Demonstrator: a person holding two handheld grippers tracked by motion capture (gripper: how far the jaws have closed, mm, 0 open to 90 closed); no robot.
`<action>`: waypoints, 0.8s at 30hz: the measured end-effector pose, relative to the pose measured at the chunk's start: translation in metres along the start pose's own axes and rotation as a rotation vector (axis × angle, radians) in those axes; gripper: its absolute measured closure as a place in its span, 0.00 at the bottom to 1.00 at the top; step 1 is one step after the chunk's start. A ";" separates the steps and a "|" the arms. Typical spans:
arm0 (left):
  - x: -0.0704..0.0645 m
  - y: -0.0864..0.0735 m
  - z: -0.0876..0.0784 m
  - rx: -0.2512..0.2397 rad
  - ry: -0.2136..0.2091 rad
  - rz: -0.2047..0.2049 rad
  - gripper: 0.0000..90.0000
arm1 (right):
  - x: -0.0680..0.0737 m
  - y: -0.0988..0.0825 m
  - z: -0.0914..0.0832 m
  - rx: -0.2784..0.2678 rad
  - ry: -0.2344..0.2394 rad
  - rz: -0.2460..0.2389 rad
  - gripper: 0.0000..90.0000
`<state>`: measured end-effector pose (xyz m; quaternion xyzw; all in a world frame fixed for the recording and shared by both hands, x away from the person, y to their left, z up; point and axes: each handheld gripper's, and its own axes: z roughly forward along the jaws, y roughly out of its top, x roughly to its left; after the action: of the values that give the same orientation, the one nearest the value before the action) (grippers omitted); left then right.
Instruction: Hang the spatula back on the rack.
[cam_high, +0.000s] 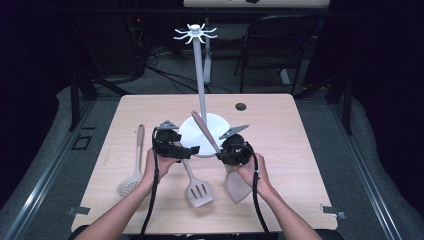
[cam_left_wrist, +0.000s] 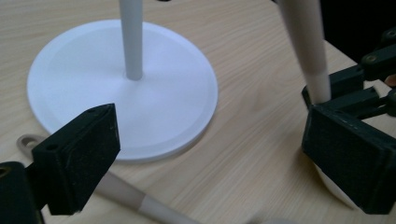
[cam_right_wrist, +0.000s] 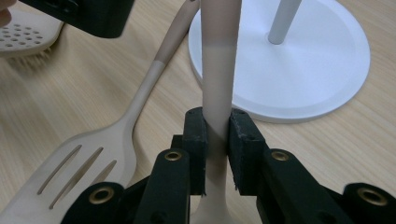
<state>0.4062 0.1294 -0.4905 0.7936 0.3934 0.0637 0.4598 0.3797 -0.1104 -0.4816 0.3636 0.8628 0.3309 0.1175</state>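
Item: perforated spoon (cam_high: 131, 181). Lies on the wooden table (cam_high: 280, 117) at the left, handle pointing away from the person, head nearest the front edge. Untouched.

Item: left hand (cam_high: 156, 168). Forearm enters from the bottom edge and slants up toward the table's middle; the hand wraps the body of the left gripper (cam_high: 189, 150) from below, cable trailing back along the arm. The gripper points to the right, roughly level, toward the stand's base. In the left gripper view its two black jaws stand wide apart with bare table and the base's edge between them; nothing is held.

Item: slotted turner (cam_high: 199, 192). Lies flat on the table between the two hands, head toward the person, handle running up beneath the left gripper toward the base.

Item: utensil stand (cam_high: 201, 75). White round base (cam_high: 217, 122) at the table's centre, grey pole upright, ring of white hooks (cam_high: 196, 33) at the top, all hooks bare.

Item: spatula (cam_high: 237, 187). Handle rises up and to the left across the front of the base; the blade sits low by the right hand, just above or on the table; contact cannot be told.

Item: right hand (cam_high: 251, 173). Forearm enters from bottom right, slanting inward. The right gripper (cam_high: 220, 153) points left toward the other gripper. In the right gripper view its pads (cam_right_wrist: 240, 140) are clamped on both sides of the spatula's handle.
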 end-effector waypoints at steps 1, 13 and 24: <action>-0.001 0.001 0.001 -0.007 -0.011 0.003 0.08 | 0.000 0.000 0.001 -0.003 -0.001 0.000 0.87; -0.015 0.002 0.017 -0.070 -0.074 0.002 0.34 | 0.007 0.005 0.014 -0.011 -0.005 -0.017 0.87; -0.022 -0.003 0.025 -0.124 -0.114 -0.052 0.67 | 0.013 0.003 0.015 -0.043 -0.019 -0.026 0.87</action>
<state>0.4011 0.0982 -0.5019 0.7553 0.3825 0.0306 0.5313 0.3787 -0.0922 -0.4903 0.3528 0.8590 0.3445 0.1379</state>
